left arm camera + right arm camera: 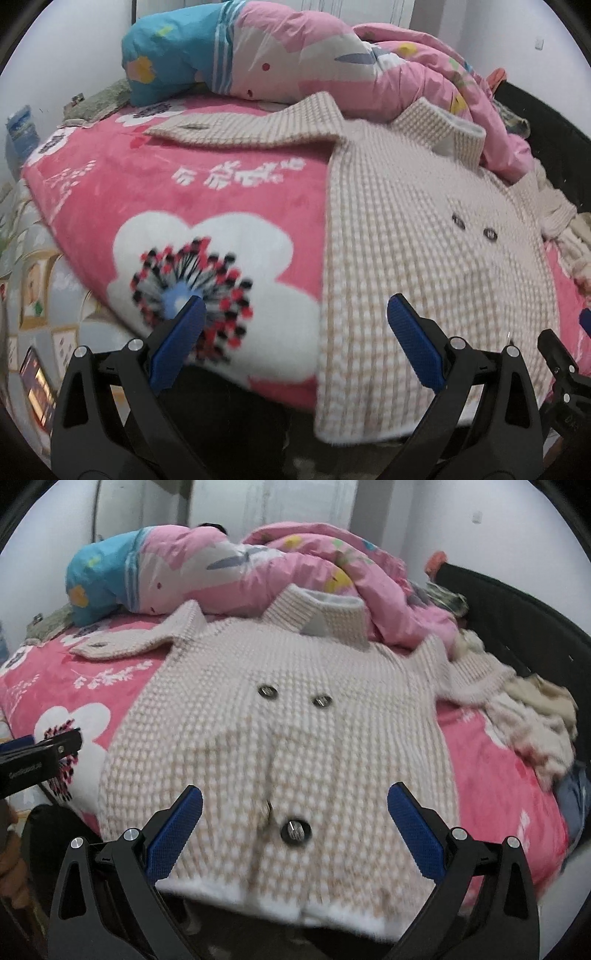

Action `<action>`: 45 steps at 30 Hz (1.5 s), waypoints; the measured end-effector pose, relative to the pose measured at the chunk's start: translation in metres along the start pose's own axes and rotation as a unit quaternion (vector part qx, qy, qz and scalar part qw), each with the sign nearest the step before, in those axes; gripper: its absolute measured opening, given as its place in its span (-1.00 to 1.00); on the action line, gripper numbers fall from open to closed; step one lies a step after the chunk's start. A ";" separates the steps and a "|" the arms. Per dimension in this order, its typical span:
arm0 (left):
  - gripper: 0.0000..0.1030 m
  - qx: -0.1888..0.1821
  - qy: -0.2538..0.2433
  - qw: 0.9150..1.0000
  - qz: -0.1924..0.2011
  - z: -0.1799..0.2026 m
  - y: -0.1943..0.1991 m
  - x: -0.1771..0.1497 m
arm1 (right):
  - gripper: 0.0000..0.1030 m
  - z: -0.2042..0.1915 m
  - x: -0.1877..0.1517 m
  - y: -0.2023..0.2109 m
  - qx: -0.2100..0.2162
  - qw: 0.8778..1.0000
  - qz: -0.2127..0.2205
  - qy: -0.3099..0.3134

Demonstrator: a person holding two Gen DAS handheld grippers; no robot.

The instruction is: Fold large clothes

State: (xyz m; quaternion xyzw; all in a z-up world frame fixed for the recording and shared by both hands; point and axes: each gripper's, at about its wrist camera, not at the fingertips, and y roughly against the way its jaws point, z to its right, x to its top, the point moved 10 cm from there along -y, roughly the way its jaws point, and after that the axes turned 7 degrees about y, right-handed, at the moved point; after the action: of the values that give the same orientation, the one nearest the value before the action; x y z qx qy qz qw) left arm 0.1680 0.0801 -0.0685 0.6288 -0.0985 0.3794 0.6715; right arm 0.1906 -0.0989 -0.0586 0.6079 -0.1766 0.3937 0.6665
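Both views: even, soft indoor light, medium-bright, no single obvious source, no hard shadows. White walls at 12 o'clock run near overexposed. Strong fisheye: black vignette ring round each frame, bed edges bow hard toward 3 and 9.

Left wrist: motion blur on the pink fleece blanket with white flower print (207, 206), worst at the red-black flower centre approx 7 o'clock; floor at 9 smeared. Small glowing screen at 8, slightly blown.

Right wrist: cream waffle-knit cardigan with metal buttons (295, 720) soft, hem at 6 badly smeared; crumpled beige cloth pile (535, 720) at 3 streaked. Blue-padded fingers (413, 827) are fairly sharp. Faint glints on buttons, no real glare.
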 end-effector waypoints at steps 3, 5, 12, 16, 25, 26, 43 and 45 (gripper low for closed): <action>0.85 -0.019 0.011 1.000 0.006 0.002 -0.011 0.021 | 0.90 -0.007 0.022 -0.012 0.025 1.000 0.017 0.000; 0.85 -0.051 0.014 0.999 0.009 0.007 -0.020 0.037 | 0.90 -0.011 0.035 -0.021 0.039 0.999 0.027 -0.002; 0.85 -0.067 0.070 0.995 0.015 -0.002 -0.062 0.096 | 0.90 -0.035 0.089 -0.066 0.108 0.993 0.042 0.011; 0.85 -0.009 0.094 0.994 0.054 -0.031 -0.088 0.150 | 0.90 -0.054 0.118 -0.099 0.155 0.988 0.028 0.005; 0.85 0.184 0.178 0.965 0.064 -0.162 -0.169 0.243 | 0.90 -0.088 0.135 -0.157 0.210 0.978 -0.008 -0.013; 0.84 0.194 0.192 0.961 0.056 -0.175 -0.179 0.247 | 0.90 -0.092 0.133 -0.160 0.211 0.977 -0.011 -0.008; -0.71 0.246 0.173 0.949 0.096 -0.185 -0.206 0.277 | 0.90 -0.086 0.127 -0.153 0.159 0.986 0.004 0.054; -0.72 0.243 0.151 0.951 0.118 -0.169 -0.192 0.285 | 0.89 -0.078 0.128 -0.145 0.152 0.987 0.010 0.049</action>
State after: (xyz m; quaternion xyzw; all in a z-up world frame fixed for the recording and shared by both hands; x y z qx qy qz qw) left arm 0.4285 0.3607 -0.0747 0.6922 0.0258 0.5587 0.4562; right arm 0.3593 0.0224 -0.0801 0.6803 -0.0880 0.4517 0.5705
